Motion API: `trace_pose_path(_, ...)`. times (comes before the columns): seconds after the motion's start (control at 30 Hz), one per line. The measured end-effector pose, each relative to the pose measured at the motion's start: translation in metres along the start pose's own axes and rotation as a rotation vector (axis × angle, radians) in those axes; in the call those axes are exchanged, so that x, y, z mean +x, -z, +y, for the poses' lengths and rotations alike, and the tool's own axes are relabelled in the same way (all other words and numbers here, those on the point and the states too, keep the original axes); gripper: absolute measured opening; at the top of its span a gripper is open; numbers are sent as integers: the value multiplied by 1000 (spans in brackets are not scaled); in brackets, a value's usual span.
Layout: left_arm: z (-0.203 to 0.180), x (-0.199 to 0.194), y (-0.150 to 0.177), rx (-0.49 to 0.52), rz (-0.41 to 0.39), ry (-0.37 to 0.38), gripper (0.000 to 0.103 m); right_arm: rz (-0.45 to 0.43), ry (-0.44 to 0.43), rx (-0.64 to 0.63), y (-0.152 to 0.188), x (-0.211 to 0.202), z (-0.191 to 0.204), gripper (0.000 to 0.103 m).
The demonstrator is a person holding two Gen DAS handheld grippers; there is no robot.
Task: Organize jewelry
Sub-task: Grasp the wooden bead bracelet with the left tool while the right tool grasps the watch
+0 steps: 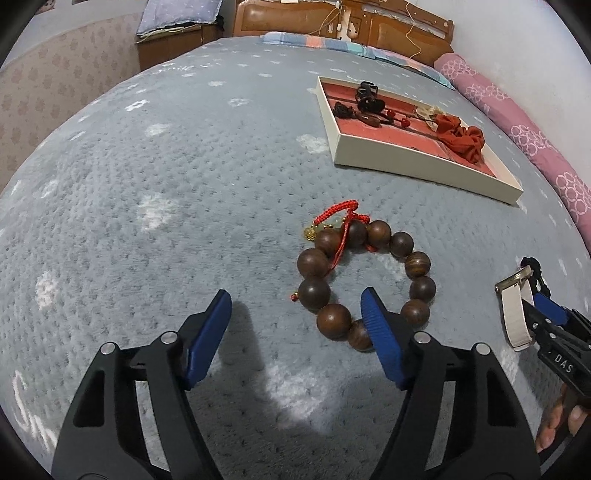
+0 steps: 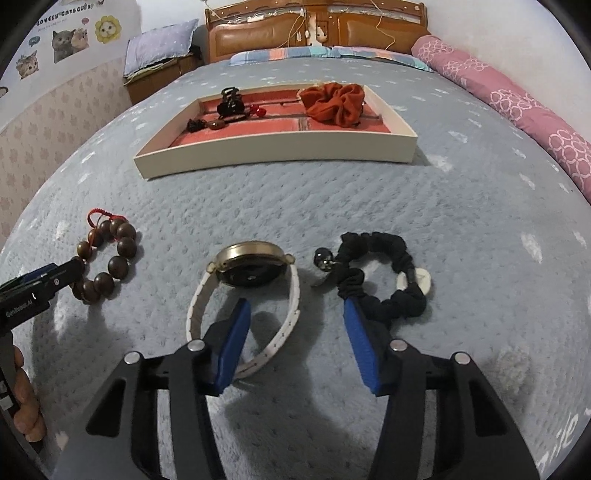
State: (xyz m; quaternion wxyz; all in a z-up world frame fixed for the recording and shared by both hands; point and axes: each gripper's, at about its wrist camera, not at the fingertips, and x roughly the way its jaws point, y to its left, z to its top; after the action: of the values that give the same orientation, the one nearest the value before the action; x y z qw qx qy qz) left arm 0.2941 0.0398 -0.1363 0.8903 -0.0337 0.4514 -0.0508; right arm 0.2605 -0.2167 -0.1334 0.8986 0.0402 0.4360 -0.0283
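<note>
A brown wooden bead bracelet (image 1: pixel 369 273) with a red cord bracelet (image 1: pixel 340 218) on it lies on the grey bedspread. My left gripper (image 1: pixel 295 317) is open just before it, its right finger over the near beads. My right gripper (image 2: pixel 295 317) is open and empty above a white-strapped gold watch (image 2: pixel 251 273); its left finger is inside the strap loop. A black scrunchie bracelet (image 2: pixel 380 273) lies beside the right finger. The white tray (image 2: pixel 280 149) with red lining holds a red scrunchie (image 2: pixel 332 101), a black hair claw (image 2: pixel 229 100) and small pieces.
The bed's wooden headboard (image 2: pixel 314 29) and striped pillows are at the far end. A rolled pink quilt (image 2: pixel 517 107) runs along the right edge. A nightstand (image 2: pixel 159 74) stands at the far left by the wall.
</note>
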Motion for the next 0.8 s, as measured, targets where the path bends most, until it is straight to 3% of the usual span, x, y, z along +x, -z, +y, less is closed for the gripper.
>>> trace_pose_path(0.13, -1, 5, -1, -2, 21, 6, 69, 13, 7, -9, 0, 5, 3, 49)
trace_pose_path(0.23, -3, 7, -1, 11, 28, 15, 62, 15, 12, -15, -1, 7, 4, 47)
trace_pose_path(0.43, -9, 15, -5, 19, 50, -16, 58, 17, 4, -7, -3, 10, 3, 39)
trace_pose_path(0.6, -10, 13, -2, 32, 46, 1, 31, 13, -1, 6, -3, 9, 0, 29)
trace_pose_path(0.73, -14, 11, -2, 55, 40, -13, 27, 11, 9, -20, -3, 9, 5, 14)
trace_pose_path(0.8, -14, 10, -2, 56, 38, -8, 26, 10, 7, -19, -3, 9, 4, 13)
